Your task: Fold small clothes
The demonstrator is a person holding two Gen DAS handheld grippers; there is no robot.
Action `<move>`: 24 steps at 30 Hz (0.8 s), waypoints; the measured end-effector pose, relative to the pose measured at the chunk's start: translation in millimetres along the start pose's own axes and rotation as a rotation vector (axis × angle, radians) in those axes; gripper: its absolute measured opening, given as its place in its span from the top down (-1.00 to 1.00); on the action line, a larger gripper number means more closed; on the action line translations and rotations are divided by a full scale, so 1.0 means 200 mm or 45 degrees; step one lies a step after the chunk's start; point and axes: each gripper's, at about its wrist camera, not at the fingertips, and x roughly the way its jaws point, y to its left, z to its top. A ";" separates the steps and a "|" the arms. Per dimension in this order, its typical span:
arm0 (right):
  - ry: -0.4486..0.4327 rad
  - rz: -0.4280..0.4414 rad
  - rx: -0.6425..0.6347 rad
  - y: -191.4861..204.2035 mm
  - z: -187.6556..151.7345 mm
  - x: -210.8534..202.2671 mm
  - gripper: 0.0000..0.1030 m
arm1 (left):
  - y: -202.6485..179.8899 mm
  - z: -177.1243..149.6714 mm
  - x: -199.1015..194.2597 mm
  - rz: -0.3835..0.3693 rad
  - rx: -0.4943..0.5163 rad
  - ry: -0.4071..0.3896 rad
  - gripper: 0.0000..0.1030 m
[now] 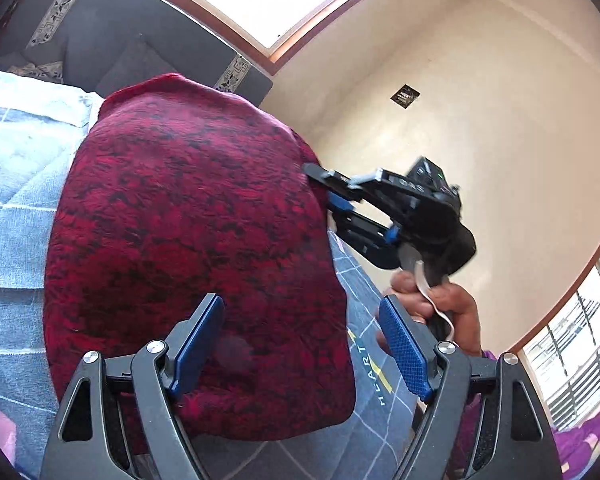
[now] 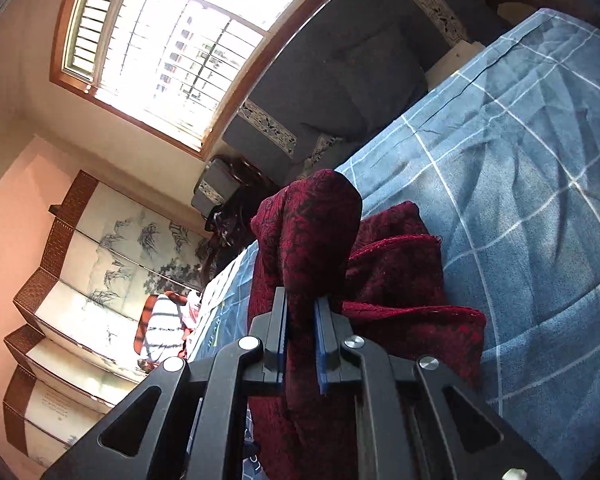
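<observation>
A dark red patterned cloth (image 1: pixel 188 232) lies spread on a blue checked bed cover (image 1: pixel 16 184). My left gripper (image 1: pixel 302 344) hovers just over its near part, jaws wide apart, nothing between the blue pads (image 1: pixel 404 348). At the cloth's right edge, in the left wrist view, sits my right gripper (image 1: pixel 320 184), held by a hand (image 1: pixel 440 304). In the right wrist view the right gripper (image 2: pixel 300 316) is shut on a pinched-up fold of the red cloth (image 2: pixel 312 224); the rest of the cloth hangs bunched below and to the right.
A dark padded headboard with patterned trim (image 1: pixel 112 36) stands past the bed. A folding painted screen (image 2: pixel 80 280) and a striped garment (image 2: pixel 162 332) sit beyond the bed's edge. Windows (image 2: pixel 160 40) line the cream walls. Bare blue cover (image 2: pixel 520 200) stretches right of the cloth.
</observation>
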 end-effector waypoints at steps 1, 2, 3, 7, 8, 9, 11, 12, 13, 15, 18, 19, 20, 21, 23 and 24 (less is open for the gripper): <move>-0.024 -0.003 0.018 -0.02 -0.04 -0.06 0.77 | 0.02 -0.01 0.01 0.007 0.001 0.012 -0.56; -0.039 -0.020 0.035 -0.05 -0.09 -0.11 0.77 | 0.05 -0.02 0.01 0.024 0.001 0.025 -0.56; -0.043 -0.044 0.047 -0.09 -0.15 -0.14 0.77 | 0.09 -0.04 0.02 0.033 -0.009 0.045 -0.56; 0.008 -0.110 0.174 -0.32 -0.34 -0.14 0.77 | 0.16 -0.08 0.06 0.027 -0.033 0.081 -0.56; 0.007 -0.113 0.210 -0.37 -0.37 -0.14 0.77 | 0.15 -0.08 0.07 0.032 -0.010 0.086 -0.56; 0.003 -0.113 0.237 -0.40 -0.39 -0.14 0.77 | 0.14 -0.08 0.08 0.038 0.006 0.092 -0.56; -0.007 -0.101 0.260 -0.43 -0.40 -0.14 0.77 | 0.14 -0.09 0.10 0.054 0.034 0.109 -0.56; -0.012 -0.101 0.256 -0.42 -0.40 -0.14 0.75 | 0.11 -0.09 0.14 0.062 0.043 0.115 -0.56; -0.014 -0.106 0.252 -0.41 -0.39 -0.14 0.68 | 0.11 -0.09 0.14 0.062 0.045 0.113 -0.56; -0.024 -0.149 0.254 -0.40 -0.36 -0.13 0.51 | 0.12 -0.11 0.13 0.057 0.029 0.107 -0.56; -0.043 -0.268 0.238 -0.38 -0.31 -0.15 -0.26 | 0.14 -0.14 0.10 0.046 0.014 0.100 -0.56; -0.043 -0.295 0.238 -0.38 -0.30 -0.15 -0.37 | 0.14 -0.14 0.10 0.047 0.016 0.099 -0.56; -0.027 -0.299 0.235 -0.40 -0.28 -0.13 -0.37 | 0.13 -0.15 0.10 0.051 0.024 0.100 -0.56; 0.008 -0.297 0.227 -0.40 -0.26 -0.11 -0.37 | 0.13 -0.15 0.10 0.057 0.035 0.102 -0.56; 0.066 -0.283 0.229 -0.39 -0.23 -0.05 -0.37 | 0.11 -0.15 0.09 0.066 0.050 0.101 -0.56; 0.088 -0.248 0.236 -0.39 -0.22 -0.03 -0.36 | 0.11 -0.16 0.08 0.068 0.055 0.099 -0.56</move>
